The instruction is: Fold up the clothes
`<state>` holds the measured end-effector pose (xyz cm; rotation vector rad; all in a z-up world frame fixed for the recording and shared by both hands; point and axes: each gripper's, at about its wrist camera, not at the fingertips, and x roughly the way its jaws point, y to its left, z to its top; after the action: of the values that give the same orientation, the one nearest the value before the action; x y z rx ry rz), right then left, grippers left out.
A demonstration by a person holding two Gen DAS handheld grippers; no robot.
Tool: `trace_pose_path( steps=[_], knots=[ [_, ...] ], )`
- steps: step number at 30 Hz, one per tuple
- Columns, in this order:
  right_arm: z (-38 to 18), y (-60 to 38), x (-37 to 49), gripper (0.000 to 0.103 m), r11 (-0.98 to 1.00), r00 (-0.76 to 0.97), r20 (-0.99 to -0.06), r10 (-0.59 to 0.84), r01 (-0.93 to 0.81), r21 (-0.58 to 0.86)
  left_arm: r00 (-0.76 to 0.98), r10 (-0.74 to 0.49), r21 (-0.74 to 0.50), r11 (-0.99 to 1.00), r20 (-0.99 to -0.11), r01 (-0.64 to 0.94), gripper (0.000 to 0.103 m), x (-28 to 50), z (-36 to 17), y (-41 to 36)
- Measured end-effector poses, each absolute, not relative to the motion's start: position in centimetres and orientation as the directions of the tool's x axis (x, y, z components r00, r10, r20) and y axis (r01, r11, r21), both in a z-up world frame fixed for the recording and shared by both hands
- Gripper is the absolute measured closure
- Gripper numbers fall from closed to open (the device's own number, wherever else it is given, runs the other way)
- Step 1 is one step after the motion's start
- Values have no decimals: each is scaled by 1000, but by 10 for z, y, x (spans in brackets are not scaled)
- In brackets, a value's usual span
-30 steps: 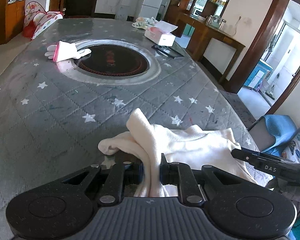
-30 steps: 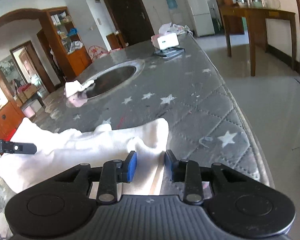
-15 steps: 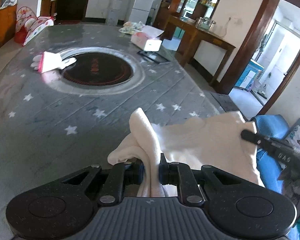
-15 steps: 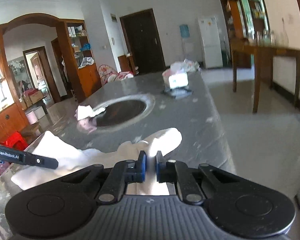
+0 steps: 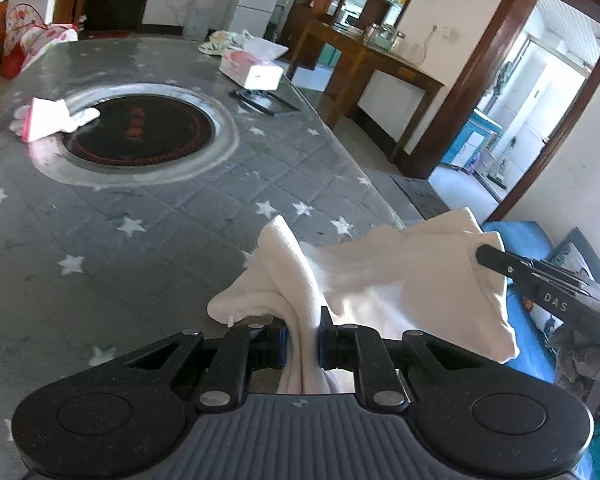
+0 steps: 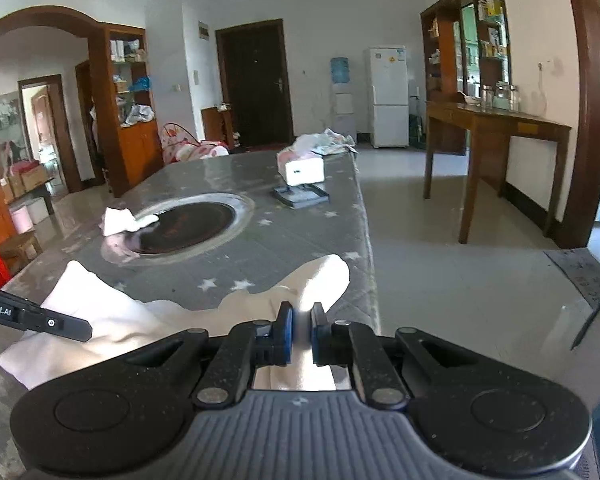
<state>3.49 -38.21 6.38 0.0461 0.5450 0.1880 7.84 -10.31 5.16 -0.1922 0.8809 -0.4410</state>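
I read "DAS" on my right gripper (image 5: 485,255); both it and my left gripper (image 5: 302,338) now clench the lifted white garment (image 5: 400,284).

both wrist views low, facing along table (image 5: 148,248), shared

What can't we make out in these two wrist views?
- White garment: its type and lower part, left wrist view, hidden behind the left gripper body.
- Same garment, right wrist view: hem hidden behind the right gripper.
- Tissue box print: too small.
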Motion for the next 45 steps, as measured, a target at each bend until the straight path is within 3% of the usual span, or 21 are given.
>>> trace_pose_path(
  steps=[16, 22, 25, 26, 29, 30, 32, 35, 43, 45],
  knots=[
    [22, -392, 53, 96, 992, 784, -609, 124, -114, 55, 445, -459, -393, 888, -769, 238, 87, 88, 10, -94],
    [18, -390, 54, 92, 993, 775, -623, 106, -110, 32, 455, -444, -369, 896, -772, 249, 80, 85, 12, -94],
    [23, -388, 52, 88, 993, 783, -614, 102, -112, 22, 466, -425, -345, 904, -776, 250, 72, 83, 15, -97],
    [25, -387, 50, 85, 993, 787, -609, 104, -116, 20, 473, -415, -335, 909, -777, 248, 64, 82, 16, -97],
    [29, -380, 45, 63, 989, 790, -600, 128, -143, 23, 491, -390, -310, 920, -779, 240, 57, 79, 18, -96],
    [31, -377, 43, 62, 988, 791, -597, 137, -153, 24, 495, -386, -308, 922, -778, 235, 55, 79, 18, -94],
    [33, -371, 38, 61, 985, 791, -592, 155, -173, 26, 503, -380, -308, 925, -776, 224, 53, 81, 19, -90],
    [35, -360, 33, 51, 978, 788, -589, 180, -206, 24, 514, -362, -298, 932, -777, 206, 50, 83, 19, -87],
    [28, -328, 20, 42, 958, 759, -612, 223, -286, -7, 545, -294, -227, 955, -785, 189, 46, 81, 21, -86],
    [24, -322, 17, 34, 955, 753, -619, 223, -297, -18, 554, -279, -204, 959, -784, 195, 44, 78, 21, -89]
  ],
)
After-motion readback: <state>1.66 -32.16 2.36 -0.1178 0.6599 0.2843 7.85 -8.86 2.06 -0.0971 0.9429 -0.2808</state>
